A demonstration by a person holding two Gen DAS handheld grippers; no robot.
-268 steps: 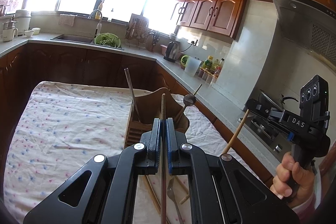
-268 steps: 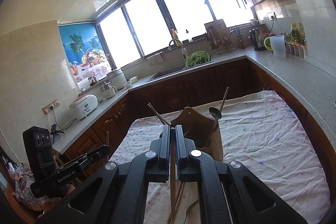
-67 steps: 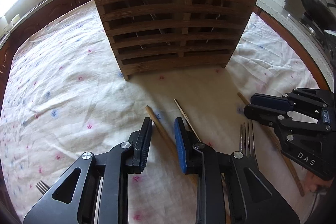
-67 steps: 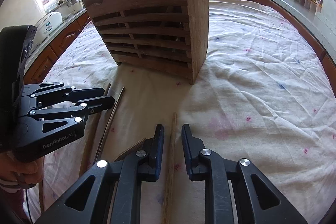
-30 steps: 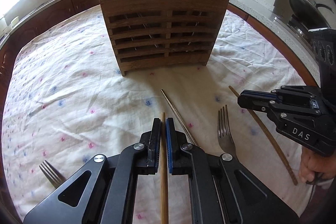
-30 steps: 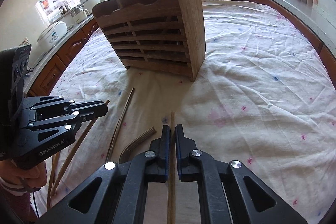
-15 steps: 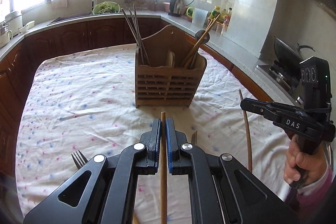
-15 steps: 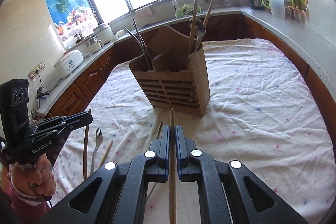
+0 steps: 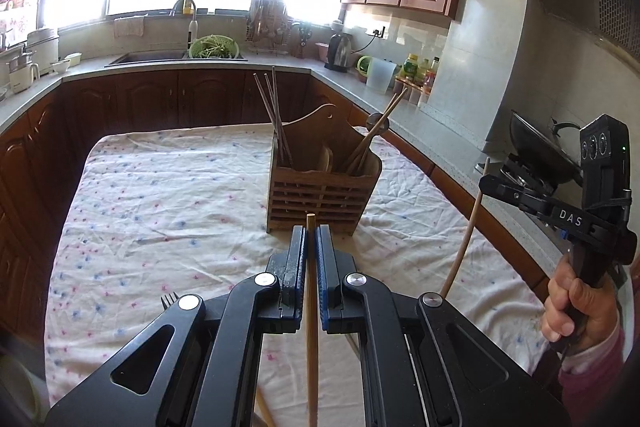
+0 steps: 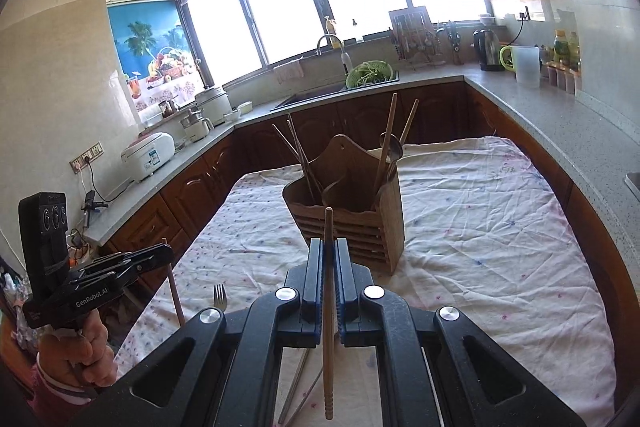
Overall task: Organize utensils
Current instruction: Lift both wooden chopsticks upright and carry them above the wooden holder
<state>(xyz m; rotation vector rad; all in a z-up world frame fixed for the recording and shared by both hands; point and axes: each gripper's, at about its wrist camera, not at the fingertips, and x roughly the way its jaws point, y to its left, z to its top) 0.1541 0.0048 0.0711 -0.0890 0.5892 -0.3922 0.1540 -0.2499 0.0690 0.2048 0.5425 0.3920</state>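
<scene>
I have both claws clamped tight, each on one wooden chopstick. The left gripper (image 9: 311,247) pinches its chopstick (image 9: 311,327) between the blue pads, the tip poking out just past them toward the holder. The right gripper (image 10: 329,259) grips the other chopstick (image 10: 328,307) the same way, its grooved end hanging down nearest me. Both are raised above the cloth, on the near side of the holder.

The wooden utensil holder (image 9: 322,187) stands upright on the floral tablecloth (image 9: 160,195), at about the middle of the table, with slatted sides and a tall arched back board. In its left compartment I see a bundle of dark, thin chopsticks (image 9: 274,115) leaning left. In the right compartment two light wooden chopsticks (image 10: 390,139) lean out to the right, along with a metal spoon (image 10: 394,147). Something pale sits low in the middle section; I cannot tell what it is.

A fork (image 10: 219,297) lies on the cloth, near left, by the table edge. More slim sticks (image 10: 298,387) lie on the cloth beneath my right gripper, partly hidden.

Far behind, on the counter by the sink, a green colander (image 10: 370,73) holds leafy greens.
</scene>
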